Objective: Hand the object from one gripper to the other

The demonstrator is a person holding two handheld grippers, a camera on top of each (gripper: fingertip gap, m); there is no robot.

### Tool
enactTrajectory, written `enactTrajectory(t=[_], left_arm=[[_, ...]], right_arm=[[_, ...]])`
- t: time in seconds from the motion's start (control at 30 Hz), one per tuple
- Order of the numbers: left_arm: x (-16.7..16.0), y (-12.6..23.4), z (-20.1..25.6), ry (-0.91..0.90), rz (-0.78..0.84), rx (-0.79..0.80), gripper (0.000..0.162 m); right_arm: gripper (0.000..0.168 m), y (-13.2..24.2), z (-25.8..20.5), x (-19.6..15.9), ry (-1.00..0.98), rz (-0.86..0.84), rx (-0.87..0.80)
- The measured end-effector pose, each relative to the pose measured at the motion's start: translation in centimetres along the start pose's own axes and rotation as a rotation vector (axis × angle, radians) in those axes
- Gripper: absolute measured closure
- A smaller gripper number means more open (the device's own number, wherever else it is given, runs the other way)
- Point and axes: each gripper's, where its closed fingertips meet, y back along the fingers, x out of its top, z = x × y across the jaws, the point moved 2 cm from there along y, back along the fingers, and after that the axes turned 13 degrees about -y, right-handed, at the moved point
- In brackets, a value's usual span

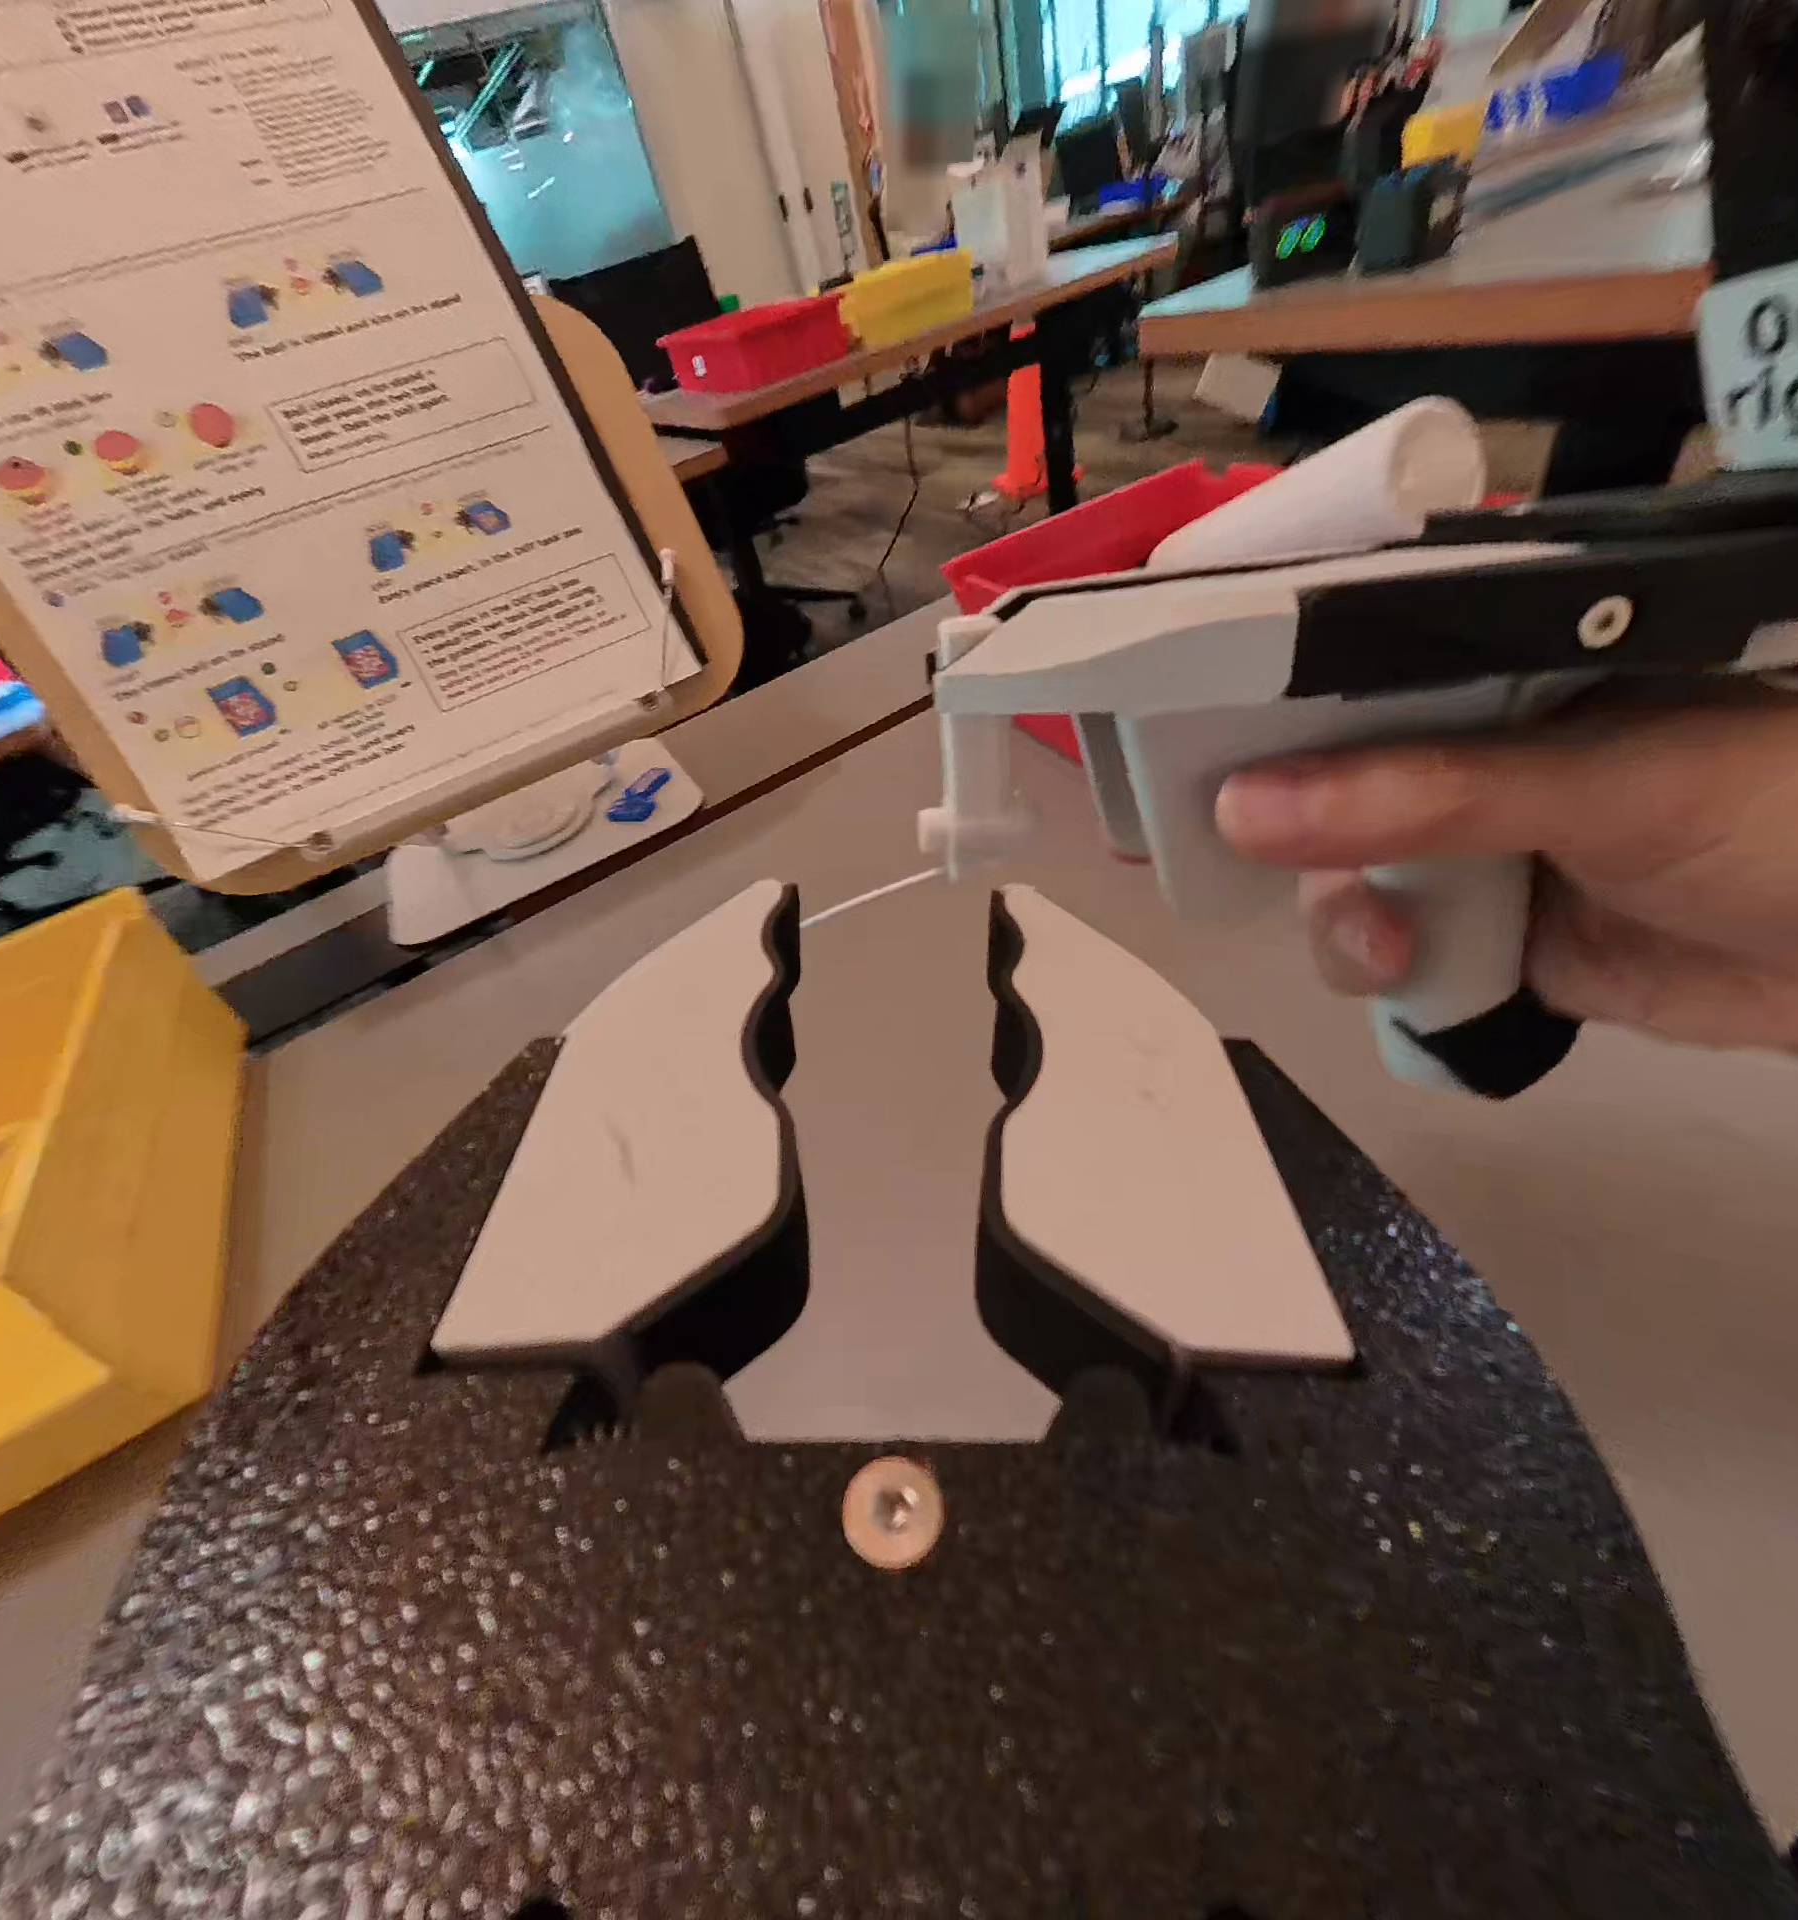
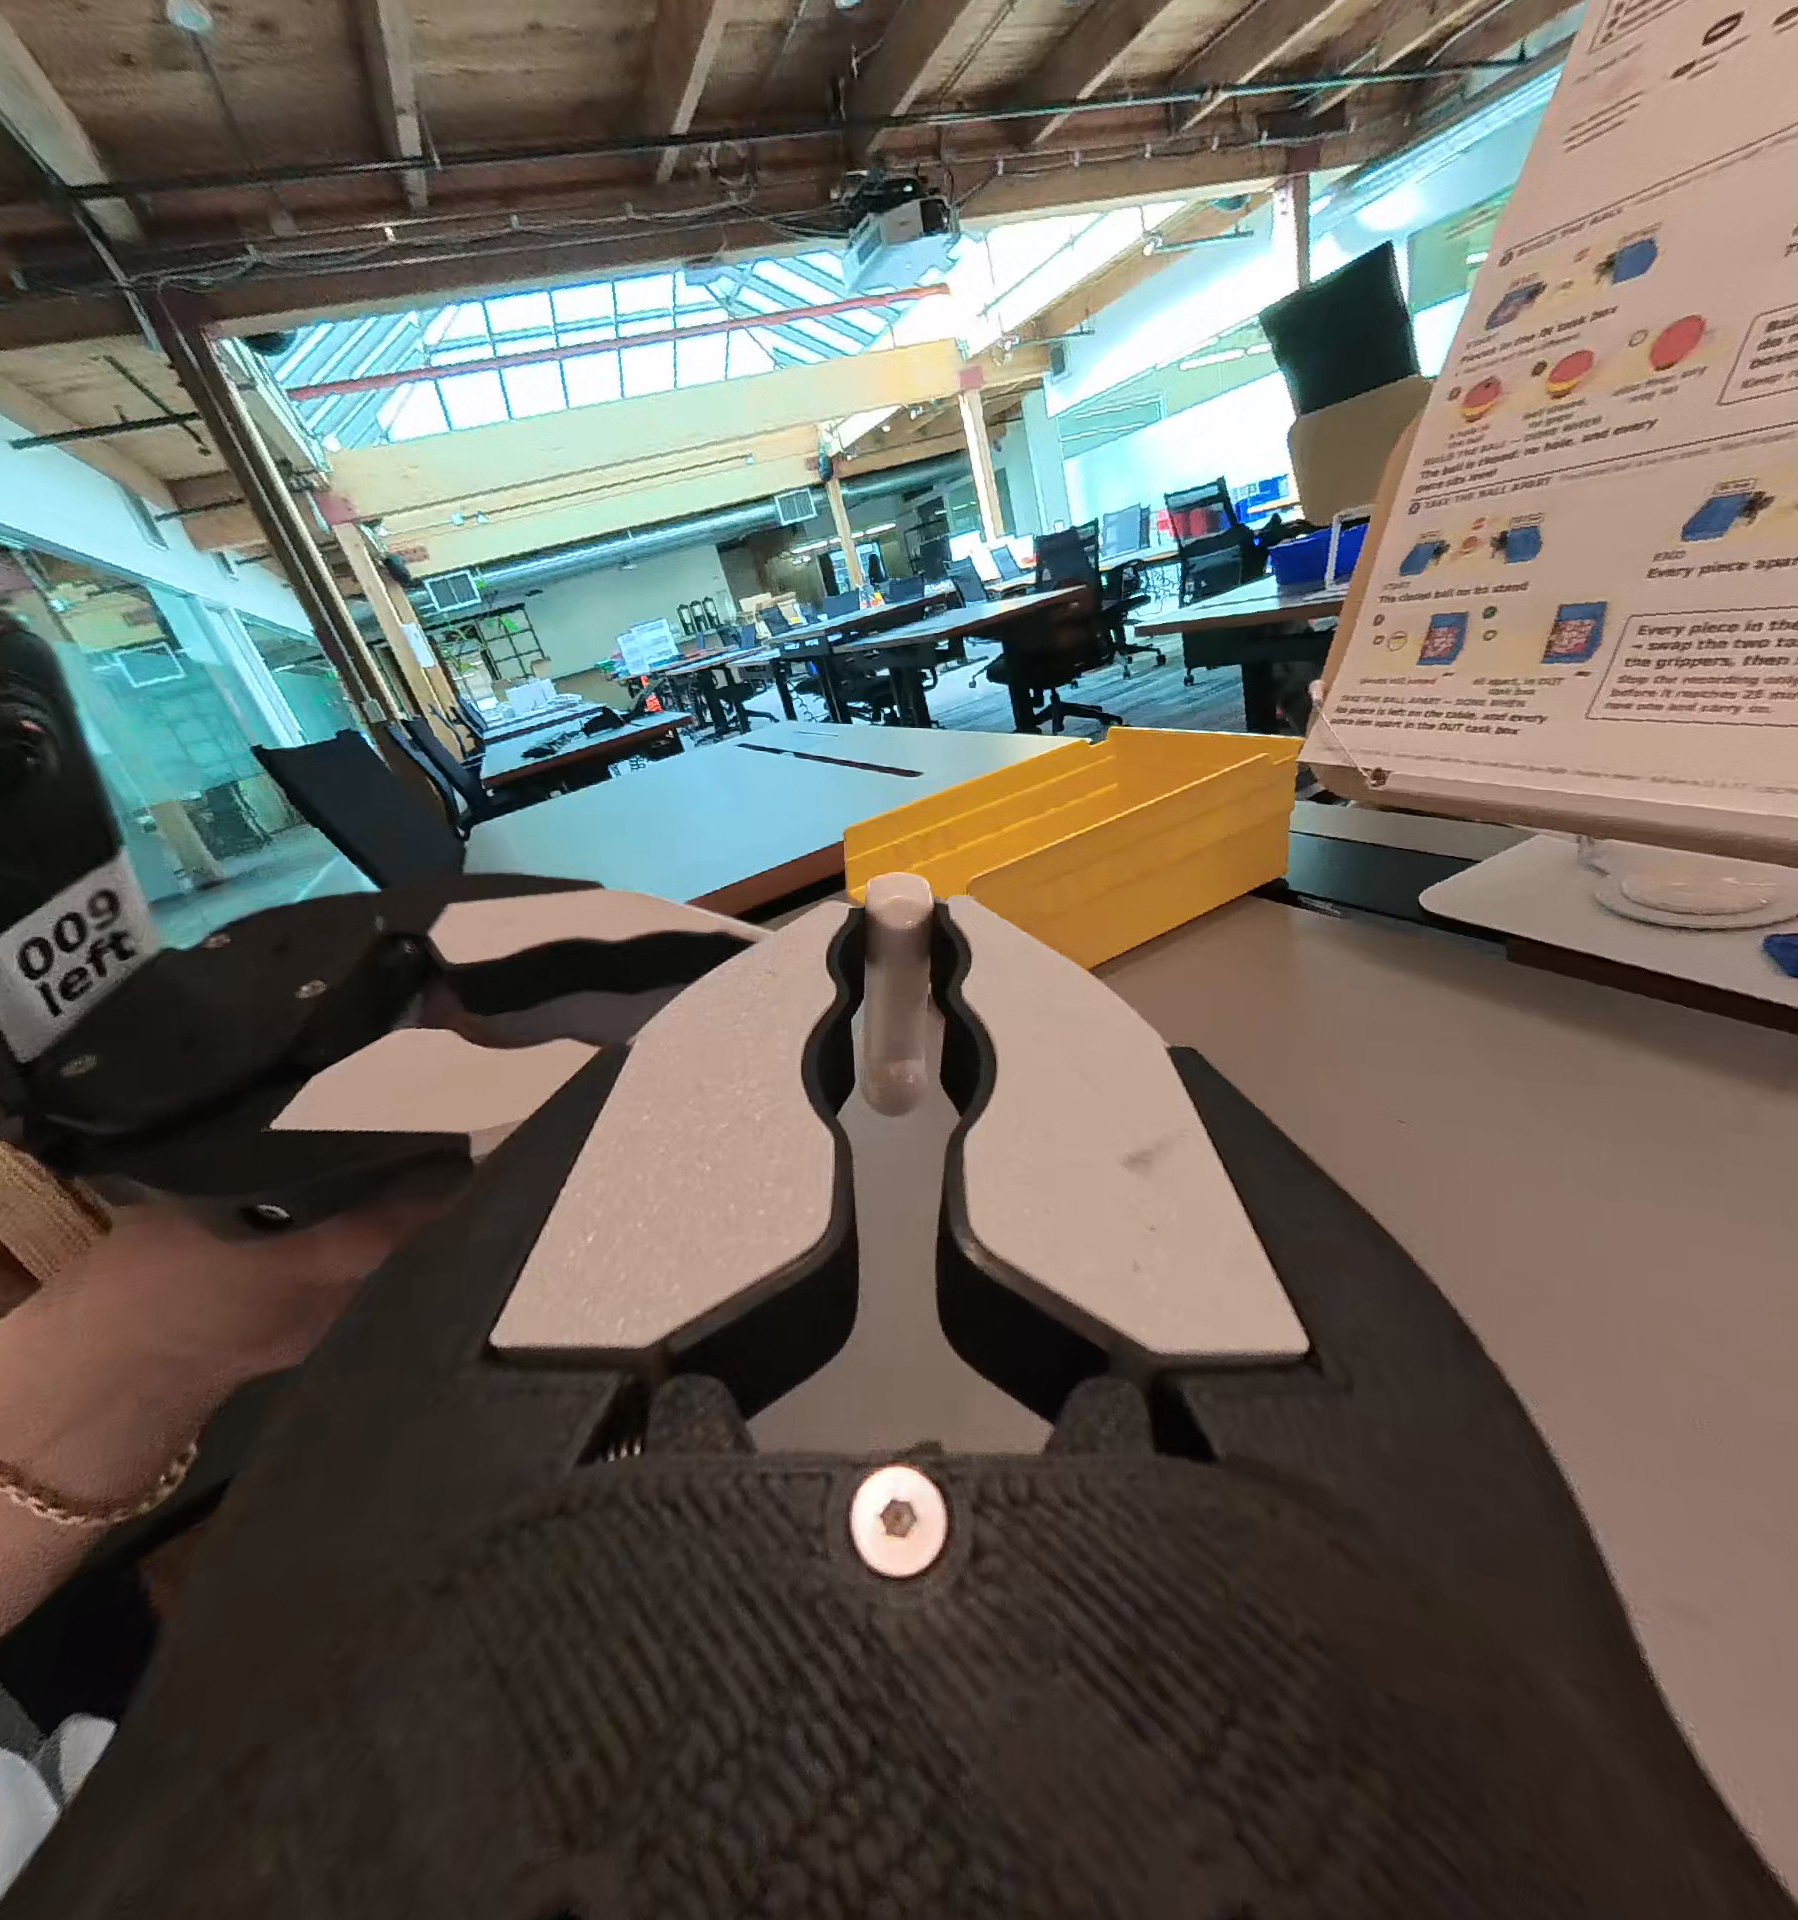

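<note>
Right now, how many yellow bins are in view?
3: one yellow bin on this table beside the left gripper; two on far desks, beside a red bin and farther right. Others may be hidden.

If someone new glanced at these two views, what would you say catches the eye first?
Probably the short white cylindrical peg clamped upright between the right gripper's grey fingers at centre. Next, the left gripper, open and holding nothing, pointing towards it. Then the bright yellow plastic bin on the grey table behind, beside the tilted illustrated instruction board.
</note>
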Motion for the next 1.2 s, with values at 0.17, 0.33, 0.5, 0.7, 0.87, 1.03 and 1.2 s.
enactTrajectory(t=[0.17,0.33,0.5,0.7,0.87,1.03,1.2], left_arm=[[0.0,-0.9,0.4,0.014,0.042,0.000,0.128],[0.1,-1.2,1.1,0.002,0.070,-0.052,0.123],[0.2,-1.3,1.2,-0.019,0.067,-0.036,0.127],[-0.2,-1.3,1.0,-0.026,0.054,-0.014,0.137],[-0.1,-1.0,1.1,-0.064,0.065,-0.108,0.138],[0.9,1.0,3.4,-0.064,0.197,-0.547,0.137],[1.2,3.2,4.3,0.024,0.308,-0.856,0.137]], right_arm=[[0.157,-0.4,-0.9,-0.4,-0.022,-0.011,0.030],[0.157,-0.3,-0.7,-0.2,-0.049,-0.005,0.036],[0.157,-0.5,-1.0,-0.6,-0.056,-0.022,0.049],[0.157,-1.0,-1.1,-1.2,-0.034,-0.042,0.036],[0.148,-0.3,-1.8,-1.0,0.077,-0.067,0.124],[0.135,2.1,-3.6,-0.3,0.141,-0.085,0.345],[0.137,3.5,-5.5,-1.5,0.196,-0.159,0.523]])
